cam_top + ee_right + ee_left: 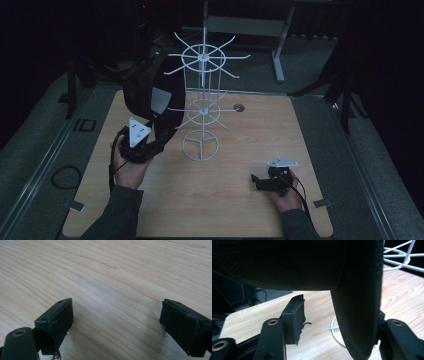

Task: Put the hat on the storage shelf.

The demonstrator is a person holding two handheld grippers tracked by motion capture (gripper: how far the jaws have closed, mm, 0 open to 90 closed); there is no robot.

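Note:
A black fabric item (147, 90), seemingly a cap, hangs at the left side of a white wire rack (202, 107) with radiating hooks. My left gripper (161, 141) is just below it, held in a hand at the table's left. In the left gripper view a curved black band of the item (357, 302) hangs down between the jaws of the left gripper (337, 320). It lies against the right jaw, while the left pad (293, 317) stands clear of it. My right gripper (256, 181) rests low at the front right, open, with bare wood between its pads (116, 325).
The rack's round wire base (200, 145) stands mid-table on the wooden tabletop (225, 200). A small round hole (239, 107) sits behind it. Dark floor and metal frame legs (280, 60) surround the table. A cable loop (65, 176) lies left of the table.

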